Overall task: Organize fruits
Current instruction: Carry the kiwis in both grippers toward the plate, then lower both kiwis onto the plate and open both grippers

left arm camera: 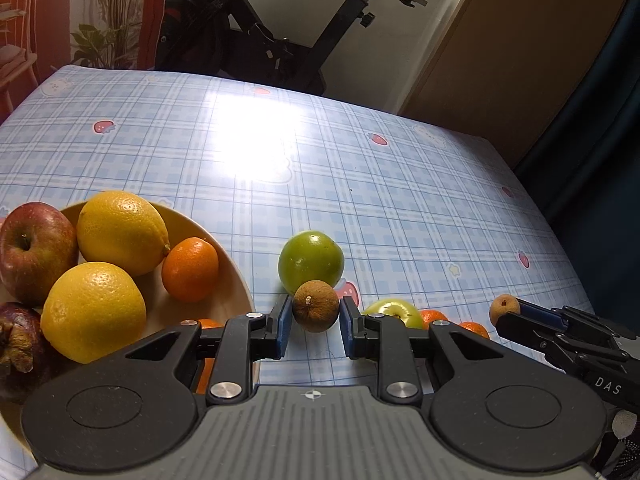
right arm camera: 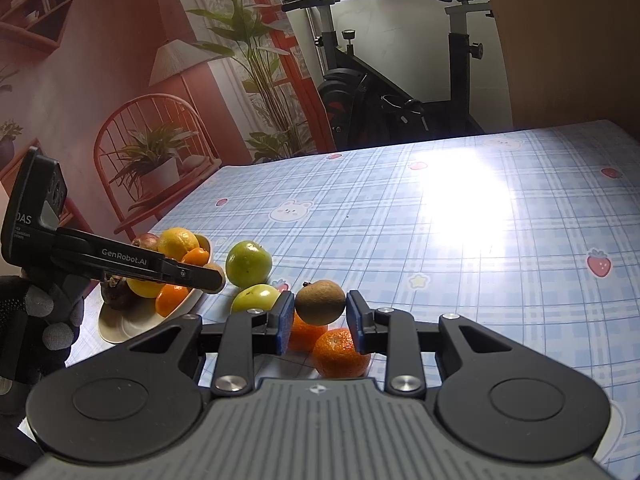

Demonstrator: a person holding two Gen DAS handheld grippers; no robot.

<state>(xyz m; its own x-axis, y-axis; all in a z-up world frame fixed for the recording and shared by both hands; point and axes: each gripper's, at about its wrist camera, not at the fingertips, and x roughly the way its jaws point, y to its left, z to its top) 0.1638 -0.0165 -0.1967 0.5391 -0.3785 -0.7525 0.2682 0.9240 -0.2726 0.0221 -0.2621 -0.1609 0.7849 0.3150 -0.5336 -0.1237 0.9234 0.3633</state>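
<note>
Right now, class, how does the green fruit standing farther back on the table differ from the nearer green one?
The far green fruit is a deeper green; the near green fruit is paler and yellowish. The far one stands clear in the right wrist view; the near one is partly hidden behind the right tool. Both rest on the tablecloth, outside the bowl.

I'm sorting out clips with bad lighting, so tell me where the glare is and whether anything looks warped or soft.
Left wrist view: a blown-out glare patch on the tablecloth wipes out the plaid; the fruit between the fingers stays sharp; the table edges bow from the fisheye. Right wrist view: the same kind of glare sits on the right; the glove at the left edge is soft.
</note>
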